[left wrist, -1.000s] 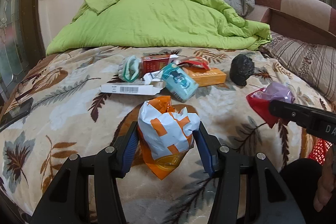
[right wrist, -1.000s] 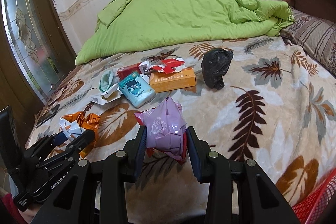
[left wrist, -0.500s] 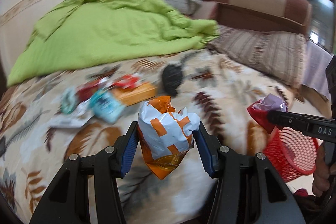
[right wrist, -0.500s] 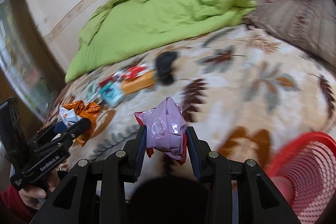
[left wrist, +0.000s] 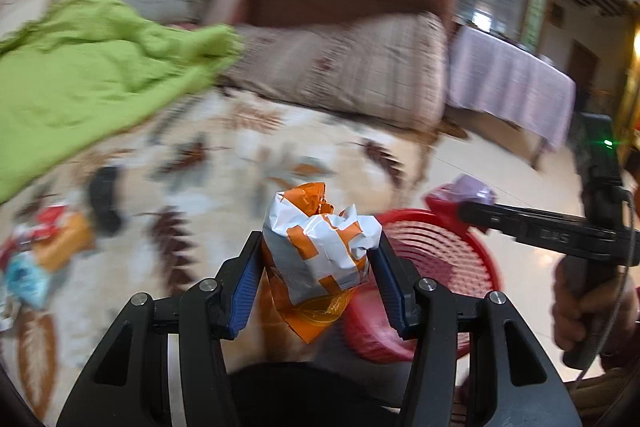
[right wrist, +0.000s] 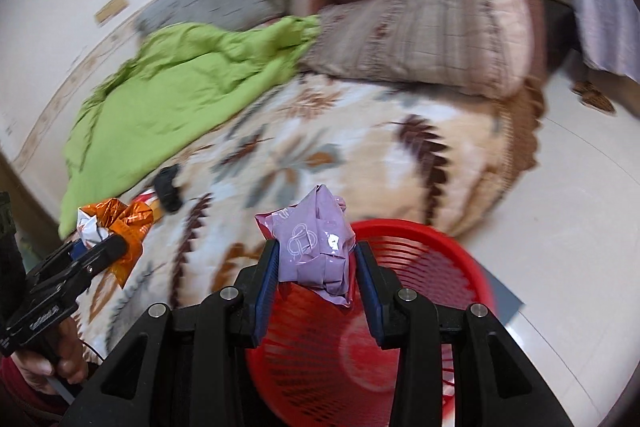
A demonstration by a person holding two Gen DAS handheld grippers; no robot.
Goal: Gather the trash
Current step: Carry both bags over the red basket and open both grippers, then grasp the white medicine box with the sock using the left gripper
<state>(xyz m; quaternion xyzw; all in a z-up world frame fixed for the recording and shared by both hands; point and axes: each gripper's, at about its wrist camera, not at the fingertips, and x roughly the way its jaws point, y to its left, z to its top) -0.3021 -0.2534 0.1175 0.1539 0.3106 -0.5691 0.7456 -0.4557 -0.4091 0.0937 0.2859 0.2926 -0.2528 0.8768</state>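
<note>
Two pieces are in hand but not yet binned: the left gripper point(left wrist: 316, 263) is clamped on an orange-and-white wrapper point(left wrist: 320, 251) beside the red basket point(right wrist: 432, 267), and the right gripper point(right wrist: 316, 267) pinches a lilac packet point(right wrist: 316, 247) over its rim. Several boxes and a black bag point(right wrist: 168, 187) (blurred) remain on the bed point(right wrist: 360, 147).

Both grippers are black plastic with silver screws, and ribbed blue fingers point(left wrist: 244, 283). Right gripper point(left wrist: 472, 205) shows a green light; its white lettering is too blurry to read.
</note>
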